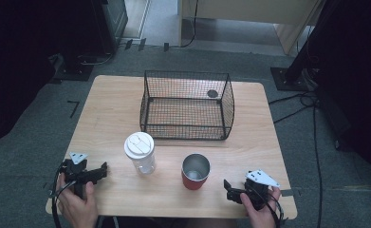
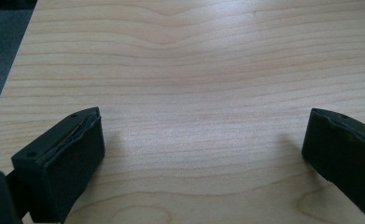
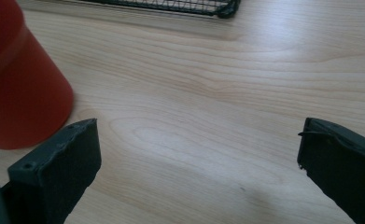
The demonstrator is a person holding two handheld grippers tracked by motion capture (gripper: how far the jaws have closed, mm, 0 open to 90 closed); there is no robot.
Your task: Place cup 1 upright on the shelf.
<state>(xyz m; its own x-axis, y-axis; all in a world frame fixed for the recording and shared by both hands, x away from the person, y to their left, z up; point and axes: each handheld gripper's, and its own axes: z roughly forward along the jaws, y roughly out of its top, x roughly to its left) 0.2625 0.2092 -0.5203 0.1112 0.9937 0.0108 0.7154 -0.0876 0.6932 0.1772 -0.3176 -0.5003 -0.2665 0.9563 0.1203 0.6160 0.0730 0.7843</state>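
Note:
A clear plastic cup with a white lid (image 1: 140, 153) stands upright on the wooden table (image 1: 107, 109), left of centre. To its right stands a red tumbler (image 1: 195, 171) with a steel inside, also at the left edge of the right gripper view (image 3: 17, 79). Behind both sits a black wire basket (image 1: 187, 105). My left gripper (image 1: 102, 170) rests near the front left corner, jaws wide apart over bare wood (image 2: 203, 140). My right gripper (image 1: 229, 189) sits at the front right, open (image 3: 199, 158), just right of the tumbler.
The basket's front rim (image 3: 171, 5) shows at the top of the right gripper view. Grey carpet surrounds the table, with cables (image 1: 311, 123) on the floor at the right and dark stands at the back corners.

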